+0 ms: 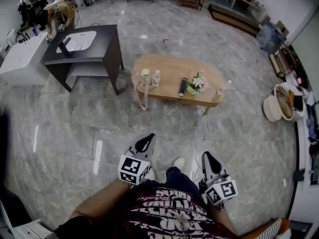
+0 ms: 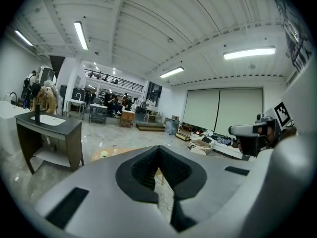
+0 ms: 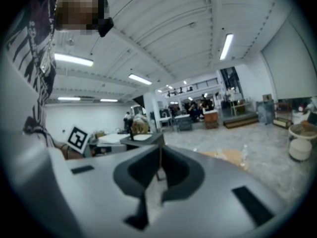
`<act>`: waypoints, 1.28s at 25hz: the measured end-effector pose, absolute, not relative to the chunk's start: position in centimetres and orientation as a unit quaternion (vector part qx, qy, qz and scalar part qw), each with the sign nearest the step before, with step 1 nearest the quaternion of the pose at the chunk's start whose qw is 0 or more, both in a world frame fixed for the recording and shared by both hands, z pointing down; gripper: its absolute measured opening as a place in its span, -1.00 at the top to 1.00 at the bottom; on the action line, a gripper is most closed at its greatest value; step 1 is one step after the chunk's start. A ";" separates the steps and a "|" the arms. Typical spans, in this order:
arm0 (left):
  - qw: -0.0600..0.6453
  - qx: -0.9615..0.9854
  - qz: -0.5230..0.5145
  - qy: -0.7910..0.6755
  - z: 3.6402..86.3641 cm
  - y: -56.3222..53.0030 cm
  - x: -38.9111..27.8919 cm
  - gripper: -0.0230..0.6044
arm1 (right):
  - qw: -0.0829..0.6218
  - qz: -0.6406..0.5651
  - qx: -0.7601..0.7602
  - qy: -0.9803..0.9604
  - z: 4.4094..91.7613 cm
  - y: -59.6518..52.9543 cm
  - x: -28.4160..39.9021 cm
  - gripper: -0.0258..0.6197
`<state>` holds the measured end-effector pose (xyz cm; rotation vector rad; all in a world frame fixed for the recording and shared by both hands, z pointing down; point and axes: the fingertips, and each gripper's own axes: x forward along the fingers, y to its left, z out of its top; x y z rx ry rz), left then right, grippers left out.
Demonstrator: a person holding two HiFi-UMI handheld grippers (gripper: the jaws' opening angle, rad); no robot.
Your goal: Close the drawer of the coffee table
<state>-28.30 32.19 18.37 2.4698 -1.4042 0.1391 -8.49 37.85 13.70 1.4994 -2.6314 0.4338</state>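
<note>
Maroon white-printed shirt [image 1: 169,212], grey left gripper [image 1: 148,138] and right gripper [image 1: 207,156].

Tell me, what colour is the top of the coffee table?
Light wooden brown. The coffee table shows best in the head view.

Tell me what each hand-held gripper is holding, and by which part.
Nothing is held. The left hand-held gripper and the right hand-held gripper are both shut with nothing between their jaws, short of the coffee table.
</note>
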 end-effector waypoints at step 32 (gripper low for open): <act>0.123 0.843 0.073 -0.518 16.8 20.3 -16.6 0.86 | 0.002 0.162 0.486 -0.859 14.6 24.9 5.3 0.81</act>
